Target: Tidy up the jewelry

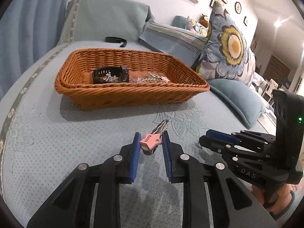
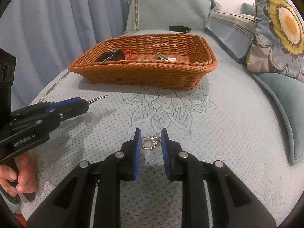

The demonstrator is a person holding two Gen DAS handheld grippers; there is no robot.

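My left gripper (image 1: 151,139) is closed around a silver hair clip with a pink star (image 1: 151,141), its blue pads touching the star on both sides, just above the bedspread. In the right wrist view the clip's silver tip (image 2: 97,98) sticks out of the left gripper (image 2: 83,104). My right gripper (image 2: 151,139) is open around a square rhinestone pendant (image 2: 148,143) lying on the bedspread. The wicker basket (image 1: 131,95) holds a black watch (image 1: 111,75), sparkly pieces and another pink-tagged clip (image 1: 158,78).
The basket (image 2: 144,72) stands mid-bed with a black band (image 1: 115,40) behind it. Pillows and a floral cushion (image 1: 228,49) line the right side. A blue curtain (image 2: 47,28) hangs left. The bed edge runs along the left.
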